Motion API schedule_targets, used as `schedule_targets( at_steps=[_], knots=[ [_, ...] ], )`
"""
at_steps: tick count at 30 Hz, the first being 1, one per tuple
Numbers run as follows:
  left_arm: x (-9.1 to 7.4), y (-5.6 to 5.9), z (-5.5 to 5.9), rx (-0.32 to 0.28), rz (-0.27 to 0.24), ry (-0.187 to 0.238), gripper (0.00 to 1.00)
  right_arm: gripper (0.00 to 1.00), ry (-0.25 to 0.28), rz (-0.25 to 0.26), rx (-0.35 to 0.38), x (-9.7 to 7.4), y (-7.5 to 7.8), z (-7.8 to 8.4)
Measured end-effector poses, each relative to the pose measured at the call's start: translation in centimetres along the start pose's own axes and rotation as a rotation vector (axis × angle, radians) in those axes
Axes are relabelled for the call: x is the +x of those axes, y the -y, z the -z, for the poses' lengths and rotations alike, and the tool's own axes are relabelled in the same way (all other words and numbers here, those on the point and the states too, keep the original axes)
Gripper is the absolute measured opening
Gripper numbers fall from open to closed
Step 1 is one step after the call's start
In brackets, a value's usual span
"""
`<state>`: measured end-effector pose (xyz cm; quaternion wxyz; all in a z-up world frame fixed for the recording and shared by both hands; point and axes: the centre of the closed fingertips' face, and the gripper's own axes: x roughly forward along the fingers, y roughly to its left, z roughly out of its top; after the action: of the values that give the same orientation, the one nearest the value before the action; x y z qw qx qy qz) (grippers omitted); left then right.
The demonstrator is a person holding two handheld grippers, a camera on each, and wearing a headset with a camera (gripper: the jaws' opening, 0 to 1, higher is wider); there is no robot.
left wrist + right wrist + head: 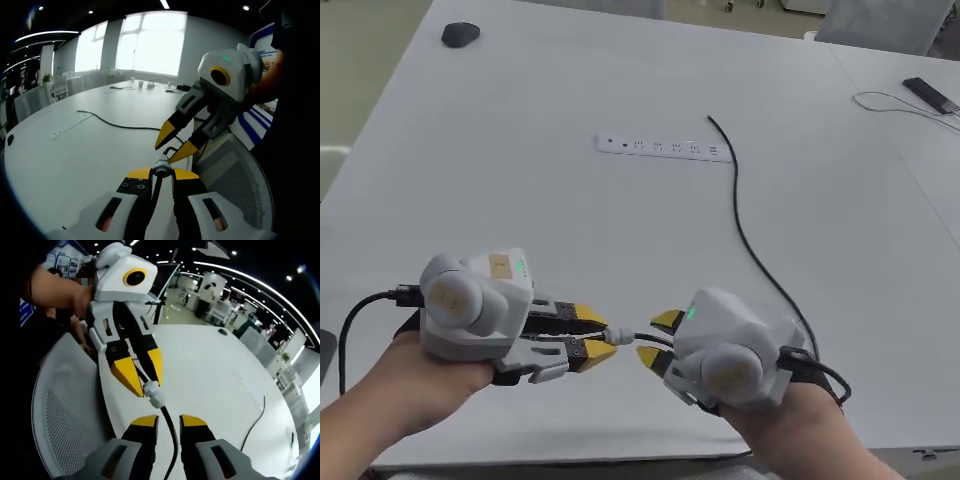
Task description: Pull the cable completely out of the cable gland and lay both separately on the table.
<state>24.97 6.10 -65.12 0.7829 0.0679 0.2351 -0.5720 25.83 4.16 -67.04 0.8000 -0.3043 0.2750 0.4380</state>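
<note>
Open tabletop [520,200] near the front edge; power strip [663,147] farther back, black cord [738,215] down the right.

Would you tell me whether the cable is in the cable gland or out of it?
In: the black cable runs straight out of the white gland held by the left hand-held gripper.

**An open-plan office with a meeting table**

A broad white tabletop [520,200] carries a power strip [663,147] and a computer mouse [460,34]. A mesh-backed office chair [65,405] stands at its edge. Beyond are more chairs [30,102], wide windows [150,45] and recessed ceiling lights [235,252].
</note>
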Motion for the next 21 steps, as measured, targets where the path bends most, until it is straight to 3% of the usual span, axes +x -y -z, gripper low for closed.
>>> schedule_targets(
  at_steps=[9,21],
  knots=[
    [-0.08,0.14,0.03,0.0,0.006,0.001,0.15,0.04,-0.001,-0.025,-0.077,0.28,-0.69,-0.17],
    [-0.07,0.17,-0.03,0.009,0.02,0.002,0.15,0.0,0.008,-0.022,-0.04,0.44,-0.52,0.01]
  ],
)
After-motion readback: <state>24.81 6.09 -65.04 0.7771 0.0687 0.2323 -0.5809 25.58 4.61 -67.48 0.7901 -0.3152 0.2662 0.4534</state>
